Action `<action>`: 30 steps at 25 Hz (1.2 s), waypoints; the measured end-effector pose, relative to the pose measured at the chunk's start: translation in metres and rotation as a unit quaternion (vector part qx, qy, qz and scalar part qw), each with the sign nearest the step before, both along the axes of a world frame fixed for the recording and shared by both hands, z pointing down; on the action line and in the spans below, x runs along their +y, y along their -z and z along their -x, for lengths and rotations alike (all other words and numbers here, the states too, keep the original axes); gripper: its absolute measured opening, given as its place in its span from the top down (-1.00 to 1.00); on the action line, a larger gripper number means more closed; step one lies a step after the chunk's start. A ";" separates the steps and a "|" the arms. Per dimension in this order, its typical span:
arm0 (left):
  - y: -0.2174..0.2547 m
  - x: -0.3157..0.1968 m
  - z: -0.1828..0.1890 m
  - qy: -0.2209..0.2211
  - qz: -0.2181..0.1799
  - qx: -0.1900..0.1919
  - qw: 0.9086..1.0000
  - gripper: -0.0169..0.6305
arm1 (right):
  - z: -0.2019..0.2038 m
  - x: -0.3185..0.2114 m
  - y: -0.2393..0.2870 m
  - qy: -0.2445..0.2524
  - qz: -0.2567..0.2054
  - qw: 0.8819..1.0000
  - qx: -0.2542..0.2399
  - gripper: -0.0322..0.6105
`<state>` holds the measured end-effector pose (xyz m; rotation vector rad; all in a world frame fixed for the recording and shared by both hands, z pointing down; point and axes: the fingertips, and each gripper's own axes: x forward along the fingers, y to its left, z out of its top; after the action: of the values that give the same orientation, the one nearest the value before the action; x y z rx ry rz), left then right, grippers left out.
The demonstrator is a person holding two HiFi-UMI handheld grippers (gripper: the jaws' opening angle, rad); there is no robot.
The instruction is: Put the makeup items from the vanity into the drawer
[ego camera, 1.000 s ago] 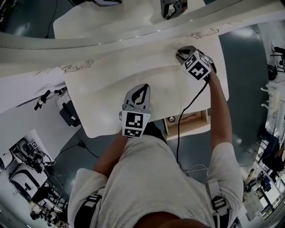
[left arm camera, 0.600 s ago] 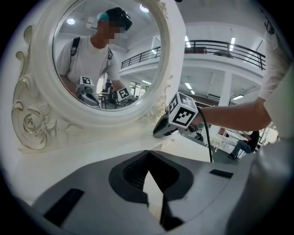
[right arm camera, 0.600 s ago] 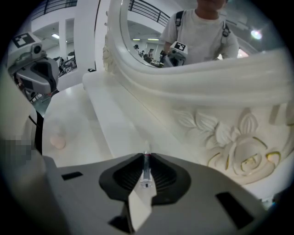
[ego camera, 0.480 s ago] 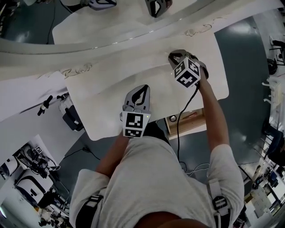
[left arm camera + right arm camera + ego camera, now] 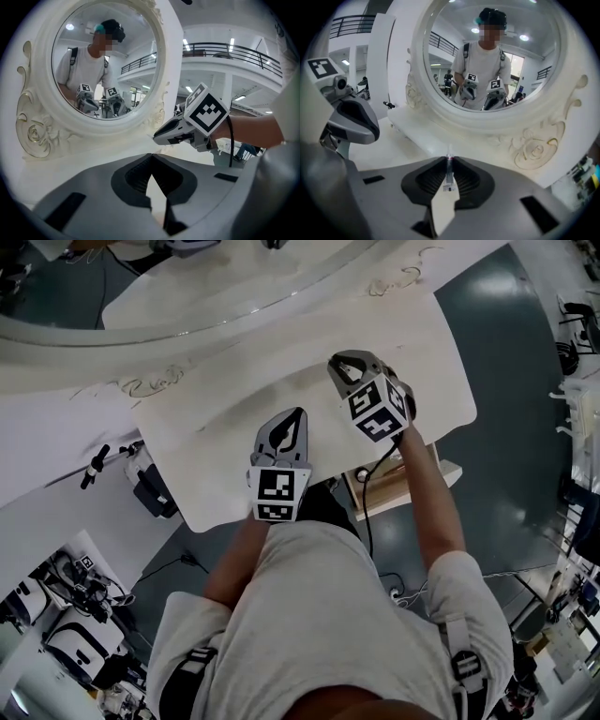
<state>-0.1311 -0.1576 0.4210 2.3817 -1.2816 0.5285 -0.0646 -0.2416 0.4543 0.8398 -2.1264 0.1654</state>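
The right gripper [image 5: 449,161] is clamped narrowly on a slim clear stick with a pink band [image 5: 449,174], perhaps a lip product; it is too thin to name surely. It hangs over the vanity top [image 5: 225,409], in front of the mirror [image 5: 534,145]. The left gripper [image 5: 151,157] is closed with nothing in it, farther from the mirror. The top looks bare otherwise, so this may be the last item. The drawer [image 5: 441,482] stands open at the edge away from the mirror, under the right forearm; carrying the stick there and releasing it remains. No brand reads; only the cubes' square markers show.
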 end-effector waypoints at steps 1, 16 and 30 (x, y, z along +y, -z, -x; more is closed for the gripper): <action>0.001 0.002 -0.001 -0.001 -0.002 -0.001 1.000 0.93 | -0.001 0.004 0.003 -0.011 -0.001 1.000 -0.008 0.70; 0.005 0.041 -0.061 -0.085 -0.012 -0.010 0.996 0.93 | -0.052 0.073 0.033 -0.137 -0.024 0.989 -0.042 0.71; 0.006 0.093 -0.149 -0.206 -0.011 0.000 0.979 0.93 | -0.138 0.149 0.043 -0.259 -0.026 0.964 -0.052 0.71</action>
<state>0.0177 -0.0644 0.4145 2.6770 -0.7927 0.6310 0.0734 -0.0929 0.4109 1.4363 -1.9678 0.4328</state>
